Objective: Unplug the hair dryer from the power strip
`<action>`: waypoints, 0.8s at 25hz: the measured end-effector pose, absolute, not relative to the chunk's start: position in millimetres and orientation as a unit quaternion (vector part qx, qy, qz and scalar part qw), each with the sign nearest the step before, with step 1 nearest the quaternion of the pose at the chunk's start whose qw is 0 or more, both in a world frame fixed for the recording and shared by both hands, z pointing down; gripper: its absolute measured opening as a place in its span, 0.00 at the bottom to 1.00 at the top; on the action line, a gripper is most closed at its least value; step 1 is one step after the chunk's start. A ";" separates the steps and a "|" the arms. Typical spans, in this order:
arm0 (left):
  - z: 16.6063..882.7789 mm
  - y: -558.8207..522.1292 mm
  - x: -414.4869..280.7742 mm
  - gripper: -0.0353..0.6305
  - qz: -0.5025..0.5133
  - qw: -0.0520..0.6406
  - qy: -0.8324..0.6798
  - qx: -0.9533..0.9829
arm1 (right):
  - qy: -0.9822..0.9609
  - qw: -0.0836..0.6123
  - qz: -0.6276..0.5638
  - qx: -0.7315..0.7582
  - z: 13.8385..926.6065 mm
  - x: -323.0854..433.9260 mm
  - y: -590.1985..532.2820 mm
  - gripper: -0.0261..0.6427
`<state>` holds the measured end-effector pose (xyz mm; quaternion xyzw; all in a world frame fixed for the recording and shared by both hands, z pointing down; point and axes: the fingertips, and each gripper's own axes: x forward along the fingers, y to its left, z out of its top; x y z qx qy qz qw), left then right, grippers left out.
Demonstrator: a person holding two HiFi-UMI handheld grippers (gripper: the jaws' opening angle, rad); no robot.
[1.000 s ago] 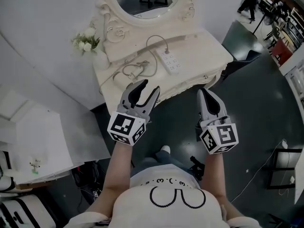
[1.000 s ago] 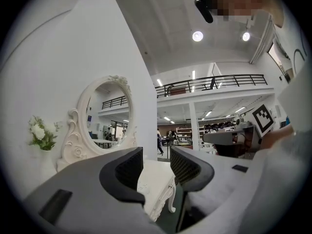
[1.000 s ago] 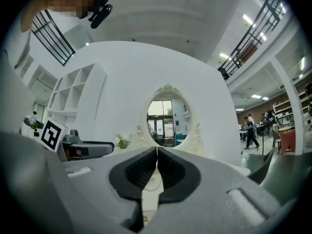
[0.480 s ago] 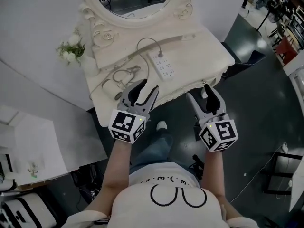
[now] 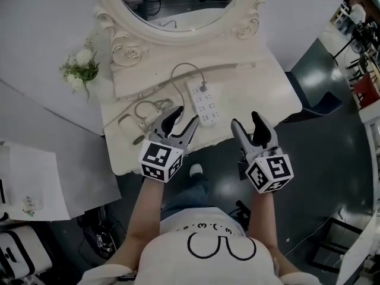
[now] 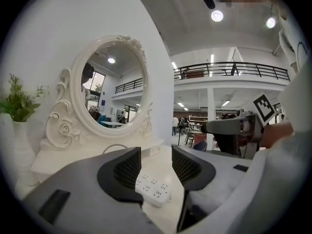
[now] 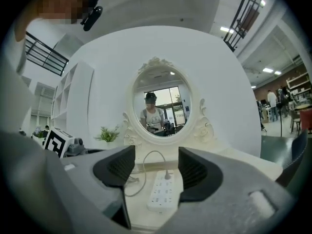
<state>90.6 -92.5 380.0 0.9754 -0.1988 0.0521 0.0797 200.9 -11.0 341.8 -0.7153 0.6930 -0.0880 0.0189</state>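
A white power strip (image 5: 200,101) lies on the cream vanity table (image 5: 267,94), with a white plug (image 5: 203,88) in its far end. Its cord loops left to the pale hair dryer (image 5: 126,125) lying near the table's left front. My left gripper (image 5: 181,119) is open over the front edge, just left of the strip; its jaws have just been opening, with nothing between them. My right gripper (image 5: 246,122) is open at the front edge, right of the strip. Its jaws opened from shut and have just closed a little, with nothing between them. Both gripper views show the strip (image 6: 153,189) (image 7: 163,193) ahead between the jaws.
An oval mirror (image 5: 178,5) in a carved frame stands at the table's back. A vase of white flowers (image 5: 80,70) is at the back left. A white cabinet (image 5: 41,177) stands to the left, dark floor to the right.
Both grippers have moved forward to the table's front edge, close to the power strip. The right gripper, shut a second ago, now stands open.
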 end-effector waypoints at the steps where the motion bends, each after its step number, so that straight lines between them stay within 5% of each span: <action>1: 386.3 -98.8 97.2 0.34 0.058 0.088 -0.201 0.974 | 0.697 0.015 -0.096 -0.710 345.0 207.3 -23.0 0.45; 6: 429.4 -130.4 127.0 0.34 0.101 0.117 -0.206 0.966 | 0.721 -0.049 -0.118 -0.681 374.4 225.3 -76.3 0.45; 20: 516.9 -162.1 175.4 0.42 0.185 0.145 -0.192 0.953 | 0.740 -0.086 -0.172 -0.645 427.6 257.2 -143.2 0.43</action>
